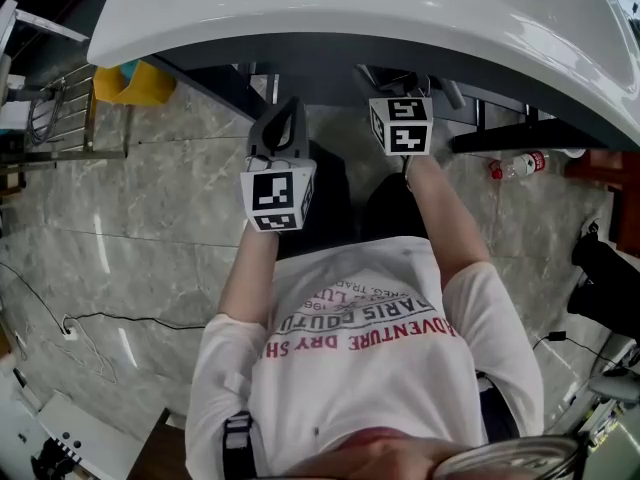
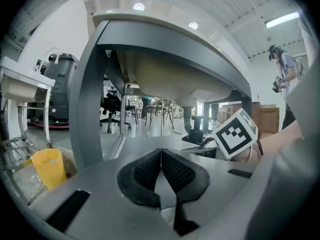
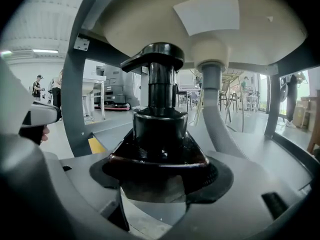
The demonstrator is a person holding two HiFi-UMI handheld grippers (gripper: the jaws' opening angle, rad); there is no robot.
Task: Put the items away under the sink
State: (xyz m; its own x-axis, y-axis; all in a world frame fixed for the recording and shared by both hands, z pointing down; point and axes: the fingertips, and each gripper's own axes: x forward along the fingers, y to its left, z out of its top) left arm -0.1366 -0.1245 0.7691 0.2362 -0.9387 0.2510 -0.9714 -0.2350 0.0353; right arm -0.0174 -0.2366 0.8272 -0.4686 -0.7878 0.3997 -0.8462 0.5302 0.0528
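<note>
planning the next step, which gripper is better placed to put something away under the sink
Right. The right gripper is shut on a dark pump bottle and sits under the sink basin; the left gripper is shut and empty.

On the person's white T-shirt (image 1: pixel 370 318), upside down: "ADVENTURE", "DRY", "PARIS"; smaller print unreadable

Your head view is bright, even and sharp; the white sink (image 1: pixel 300 8) shows soft glare on top, and its underside shades the floor (image 1: pixel 170 198) below. Both your gripper views bow strongly toward black, vignetted corners. Ceiling lights (image 2: pixel 139 6) blow out in the left one. In the right, the dark pump bottle (image 3: pixel 157 129) is backlit, its near base blurred.
</note>
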